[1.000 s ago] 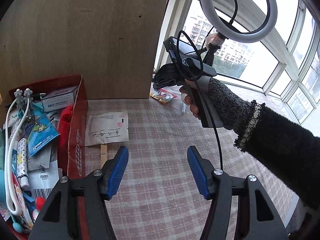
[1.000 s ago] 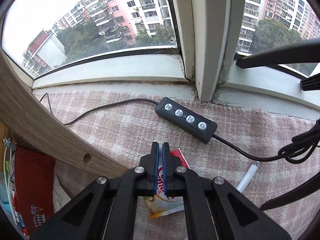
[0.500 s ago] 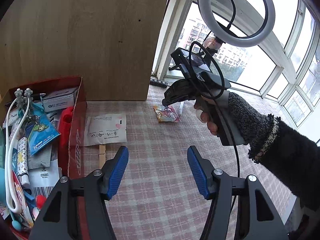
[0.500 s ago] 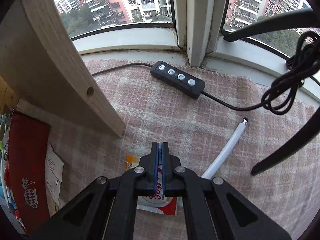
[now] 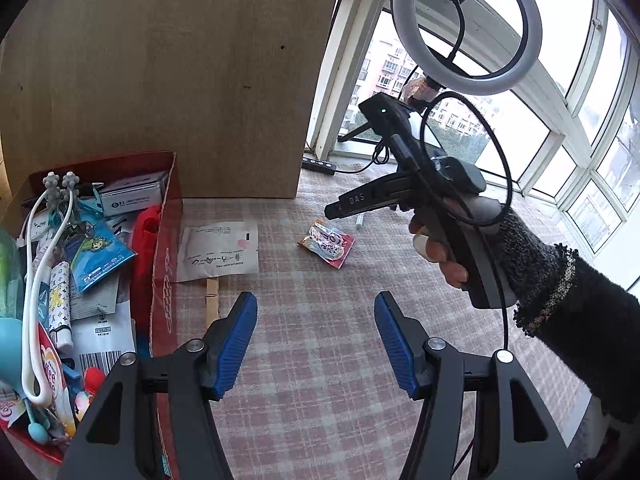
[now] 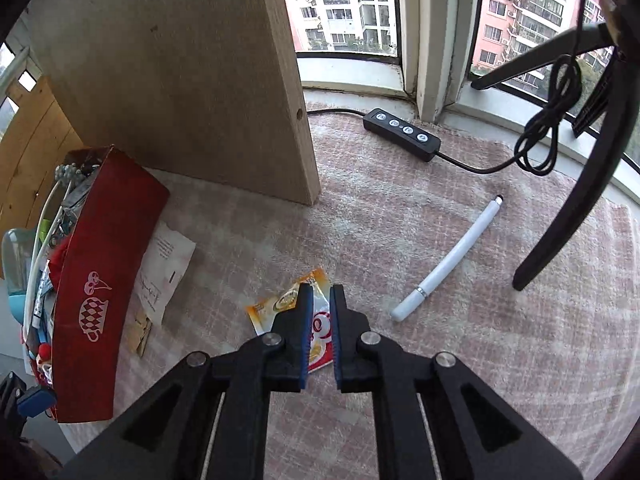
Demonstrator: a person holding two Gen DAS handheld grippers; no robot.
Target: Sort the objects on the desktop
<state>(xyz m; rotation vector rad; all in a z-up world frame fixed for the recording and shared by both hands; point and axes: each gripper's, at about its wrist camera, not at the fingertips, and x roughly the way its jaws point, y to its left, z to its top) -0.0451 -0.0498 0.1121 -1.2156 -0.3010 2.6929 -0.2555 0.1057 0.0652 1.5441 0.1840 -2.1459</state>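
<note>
A small orange and red snack packet (image 5: 327, 241) lies flat on the checked cloth, also in the right wrist view (image 6: 288, 308). My right gripper (image 6: 320, 300) is above it, jaws a little apart and empty; it shows in the left wrist view (image 5: 340, 210). My left gripper (image 5: 316, 336) is wide open and empty over the cloth. A red box (image 5: 162, 264) full of small items stands at the left, also in the right wrist view (image 6: 108, 248). A white pen (image 6: 448, 260) lies right of the packet.
A white paper sachet (image 5: 218, 252) and a wooden clothespin (image 5: 212, 300) lie beside the box. A wooden panel (image 5: 180, 80) stands behind. A ring light (image 5: 466, 24), its tripod leg (image 6: 560, 216) and a cable remote (image 6: 402, 134) are near the window.
My right gripper dragged the packet back from the window toward the middle of the cloth, then opened slightly and let it go. The left gripper stayed still.
</note>
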